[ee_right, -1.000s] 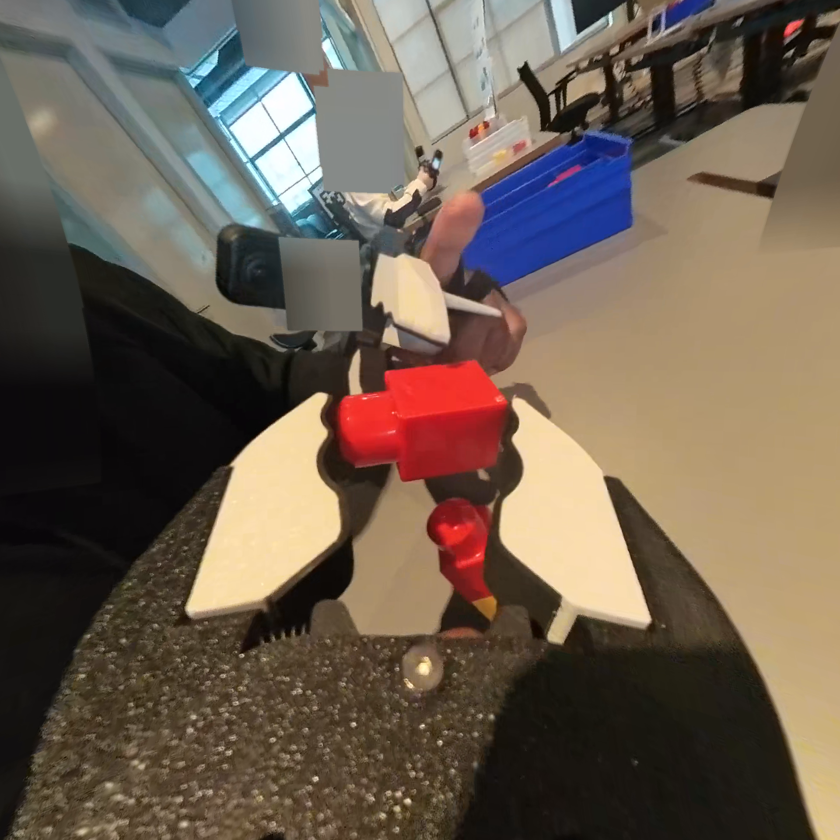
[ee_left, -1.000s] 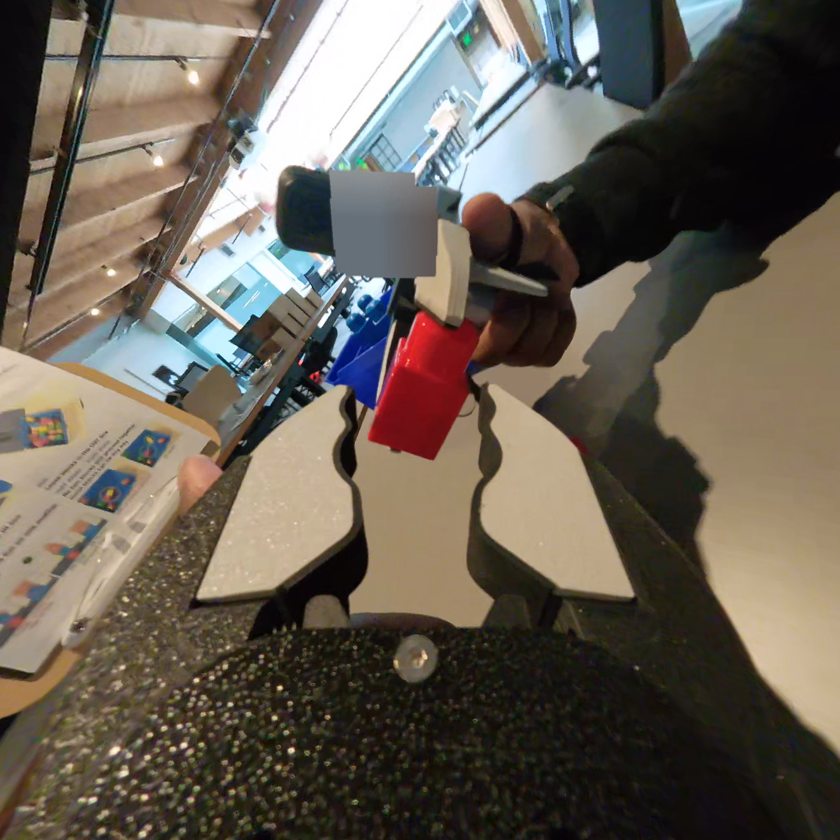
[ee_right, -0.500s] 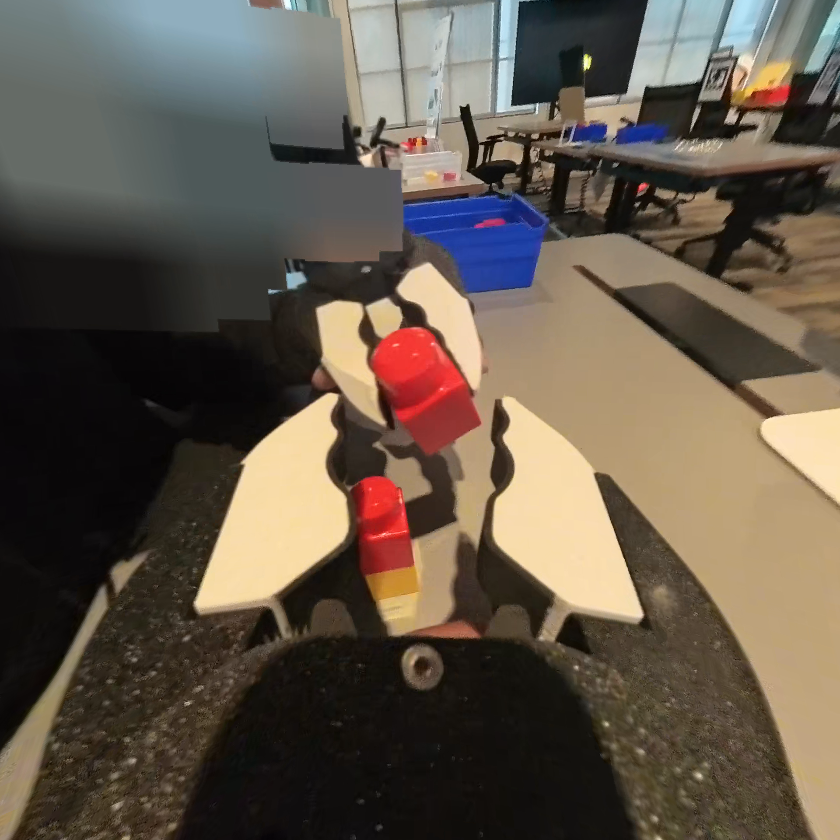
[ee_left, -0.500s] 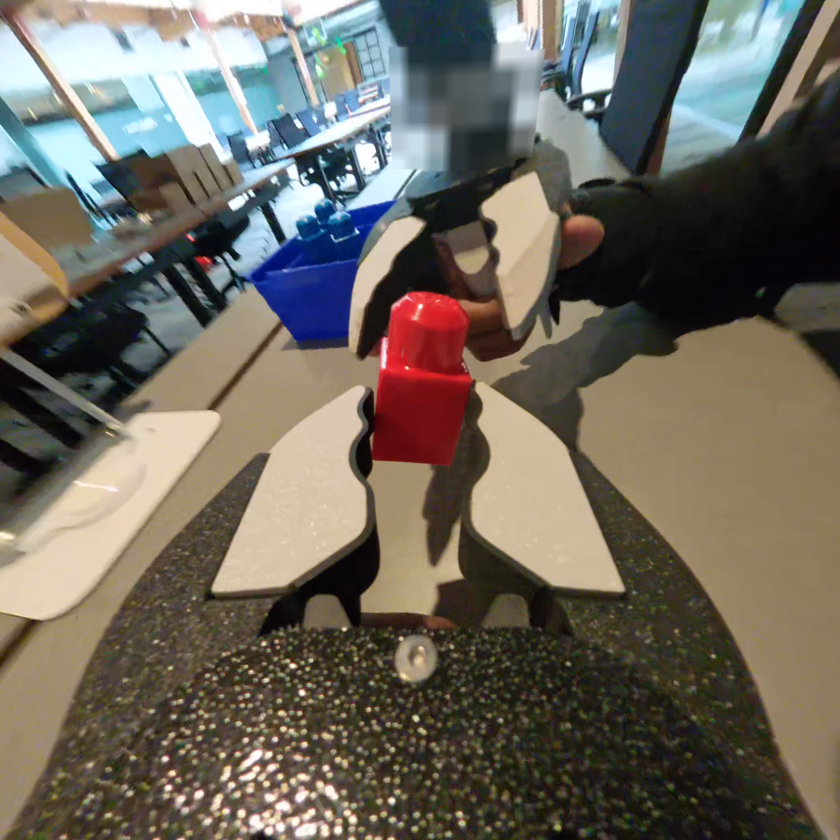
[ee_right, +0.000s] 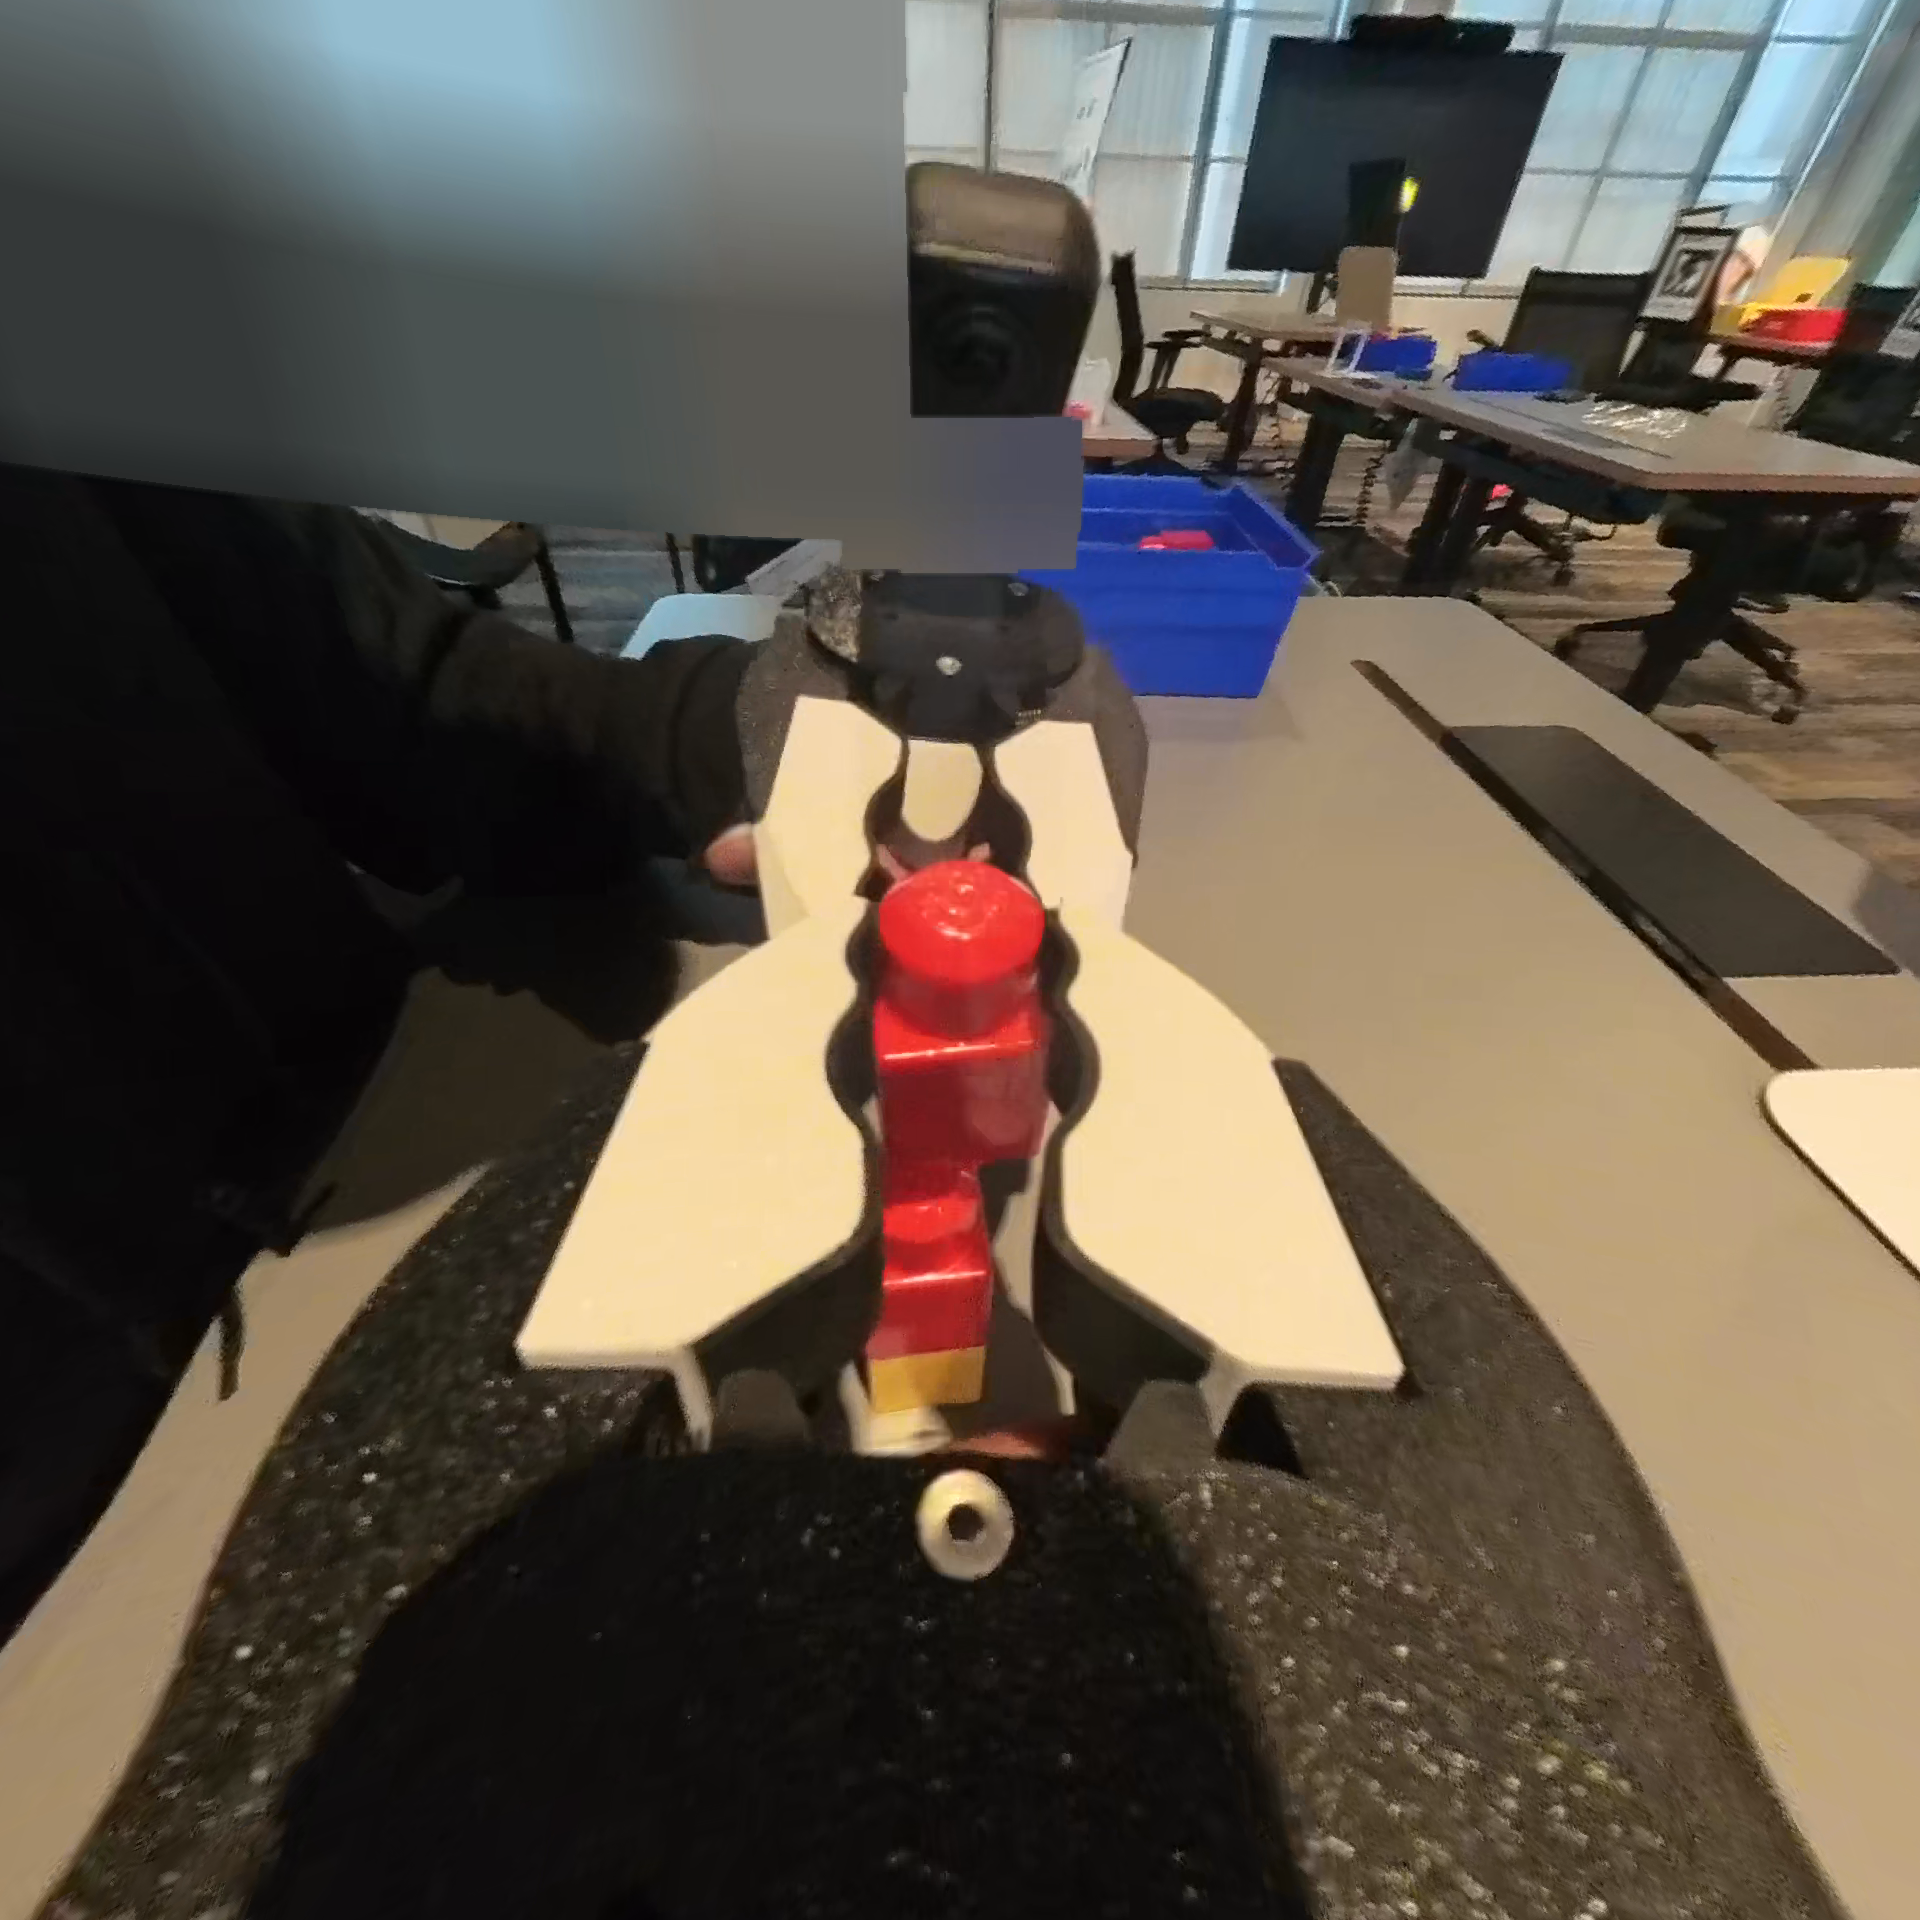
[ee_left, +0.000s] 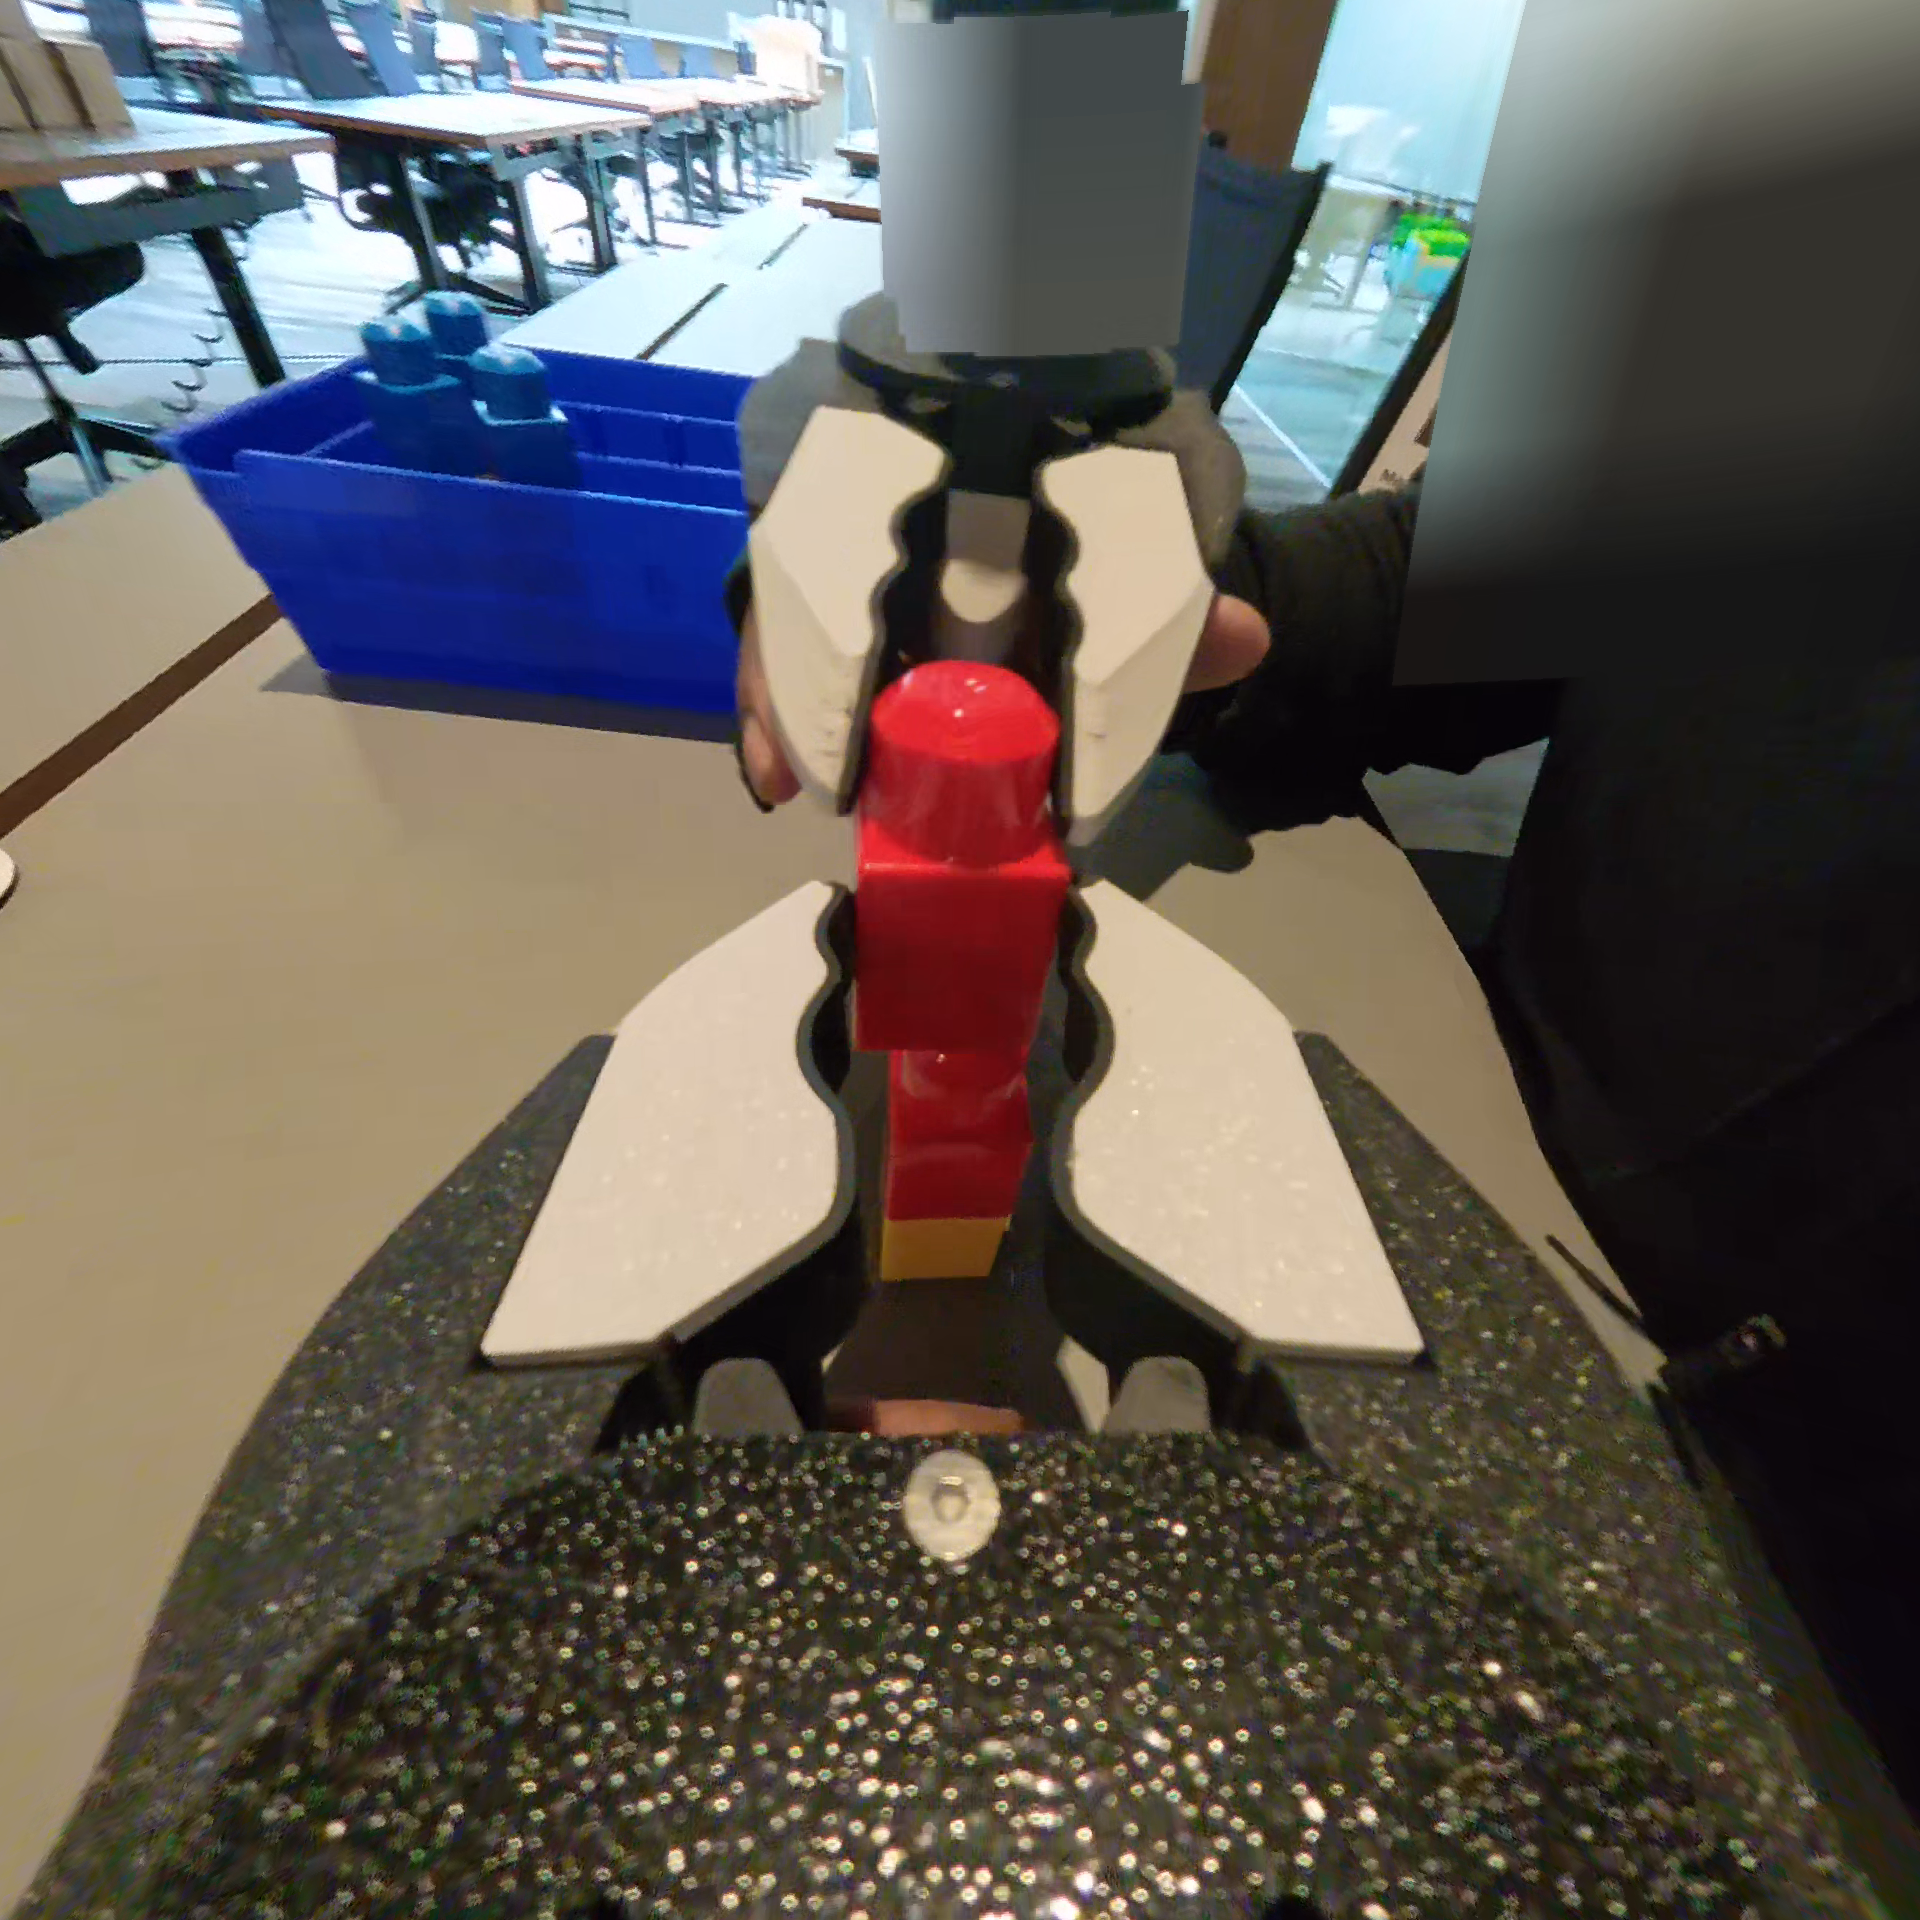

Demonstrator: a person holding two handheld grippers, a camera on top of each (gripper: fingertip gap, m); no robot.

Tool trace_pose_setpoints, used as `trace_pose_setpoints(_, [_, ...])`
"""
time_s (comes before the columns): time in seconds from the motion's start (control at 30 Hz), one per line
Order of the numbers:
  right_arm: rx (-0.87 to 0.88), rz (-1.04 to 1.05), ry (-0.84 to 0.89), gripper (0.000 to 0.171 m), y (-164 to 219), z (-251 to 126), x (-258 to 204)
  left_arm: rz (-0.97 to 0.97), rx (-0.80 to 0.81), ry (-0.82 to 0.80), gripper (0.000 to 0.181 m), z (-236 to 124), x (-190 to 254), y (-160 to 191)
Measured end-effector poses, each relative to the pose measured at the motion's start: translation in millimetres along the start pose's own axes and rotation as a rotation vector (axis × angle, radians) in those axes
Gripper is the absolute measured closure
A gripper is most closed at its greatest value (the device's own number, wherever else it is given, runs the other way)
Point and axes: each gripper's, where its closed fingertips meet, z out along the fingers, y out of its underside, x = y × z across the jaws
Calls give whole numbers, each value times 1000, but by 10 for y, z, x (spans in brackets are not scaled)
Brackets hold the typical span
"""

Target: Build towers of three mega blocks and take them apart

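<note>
Fingers of the left gripper are closed on the body of the top red block; the right gripper grips the same block from the opposite side, near its stud. The block hangs just over a lower red block on a yellow block; whether it has seated, I cannot tell. The stack stands on the grey worktop, a blue bin behind. Risk: an off-centre press could tip the narrow stack, or two opposed grips could twist the block askew.

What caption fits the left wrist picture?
Two hand-held grippers lower a red block onto a red-and-yellow stack.
</note>
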Motion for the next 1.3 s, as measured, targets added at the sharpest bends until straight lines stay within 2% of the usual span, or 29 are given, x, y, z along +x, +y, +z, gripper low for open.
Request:
trace_pose_setpoints(0.1, [-35,32,7,142,20,-12,26,12,-21,-7,143,-31,-15,46])
trace_pose_setpoints(0.23, [-26,161,-17,142,-28,-82,58,-1,-23,-39,137,-254,-143,83])
trace_pose_setpoints(0.43, [-98,166,-14,142,171,-9,-10,-119,40,-136,141,-466,-464,157])
trace_pose_setpoints(0.7, [-176,110,42,142,350,32,-31,-118,-35,-111,143,-354,-433,346])
trace_pose_setpoints(0.97, [-161,96,40,141,366,31,-66,-45,-186,47,141,-120,-102,632])
trace_pose_setpoints(1.13, [-160,89,48,141,386,50,-65,1,-210,126,137,-31,85,684])
trace_pose_setpoints(1.3, [-117,98,60,141,392,40,-64,37,-254,92,133,112,82,786])
